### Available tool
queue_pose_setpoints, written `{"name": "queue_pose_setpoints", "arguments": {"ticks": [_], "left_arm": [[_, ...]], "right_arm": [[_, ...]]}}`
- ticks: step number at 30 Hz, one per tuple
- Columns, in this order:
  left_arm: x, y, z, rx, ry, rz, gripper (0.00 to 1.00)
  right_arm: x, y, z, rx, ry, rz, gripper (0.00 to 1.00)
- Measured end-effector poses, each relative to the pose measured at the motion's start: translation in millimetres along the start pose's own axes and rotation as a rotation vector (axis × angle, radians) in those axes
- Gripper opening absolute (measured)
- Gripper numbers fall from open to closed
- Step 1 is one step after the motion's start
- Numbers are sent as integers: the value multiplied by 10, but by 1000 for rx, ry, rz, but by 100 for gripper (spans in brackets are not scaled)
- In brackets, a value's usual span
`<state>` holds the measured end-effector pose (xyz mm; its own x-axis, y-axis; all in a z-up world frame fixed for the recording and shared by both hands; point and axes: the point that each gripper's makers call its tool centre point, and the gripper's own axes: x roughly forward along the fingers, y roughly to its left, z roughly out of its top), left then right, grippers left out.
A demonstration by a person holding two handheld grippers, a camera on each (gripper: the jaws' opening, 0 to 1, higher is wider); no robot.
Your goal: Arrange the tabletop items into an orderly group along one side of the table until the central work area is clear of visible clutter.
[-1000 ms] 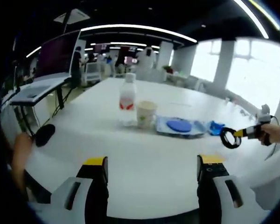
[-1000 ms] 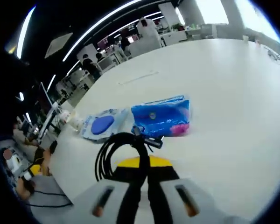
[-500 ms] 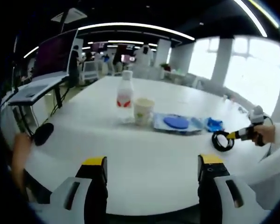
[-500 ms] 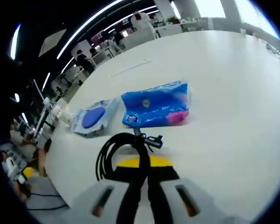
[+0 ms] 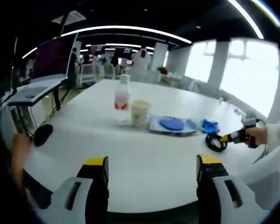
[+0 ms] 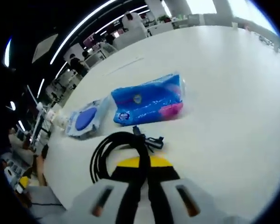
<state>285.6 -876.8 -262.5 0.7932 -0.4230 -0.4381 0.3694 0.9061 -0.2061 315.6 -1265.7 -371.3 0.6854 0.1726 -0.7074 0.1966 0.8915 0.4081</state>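
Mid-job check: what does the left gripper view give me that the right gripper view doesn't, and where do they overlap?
Left gripper view alone: the left tongs open and empty, a water bottle, a paper cup, and a black object near the table edge.

Right gripper view alone: a close look at the right tongs shut on the black cable coil.

Both: the blue packet, the flat pack with the blue oval, the cable.
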Motion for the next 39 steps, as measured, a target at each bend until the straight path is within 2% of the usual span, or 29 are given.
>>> {"name": "queue_pose_setpoints", "arguments": {"ticks": [14,16,17,20,21,22,24,26,28,30,33,37,39], "left_arm": [[13,-8,30,4,-9,-9,72],[12,-12,35,-5,-12,-14,72],[6,-8,40,-23,-16,-17,72],[-6,7,35,-30,-15,-12,72],[-7,6,43,-38,-19,-13,73],[-4,2,44,-42,-18,-14,73],[5,-11,43,-42,-16,-20,73],[13,-36,38,-40,-12,-31,73],[18,-68,44,-36,-14,-44,73],[26,-68,43,-43,-10,-49,76],[38,-43,57,-75,-12,-44,87],[62,-5,34,-120,7,-43,96],[83,-9,23,-117,17,-55,96]], "right_arm": [[3,23,-6,-68,8,-48,2],[4,15,14,-117,-2,-59,3],[5,37,52,-152,-28,-51,3],[-7,19,63,-123,-30,-58,5],[-17,27,111,-112,-58,-56,8],[-33,20,117,-113,-59,-62,12],[-45,26,164,-119,-88,-69,25],[-72,36,199,-136,-112,-74,30],[-107,84,242,-136,-146,-51,39],[-152,165,253,-128,-172,-19,54],[-233,305,237,-136,-194,33,75],[-400,403,247,-145,-243,58,79],[-466,415,252,-133,-258,56,82]]}}
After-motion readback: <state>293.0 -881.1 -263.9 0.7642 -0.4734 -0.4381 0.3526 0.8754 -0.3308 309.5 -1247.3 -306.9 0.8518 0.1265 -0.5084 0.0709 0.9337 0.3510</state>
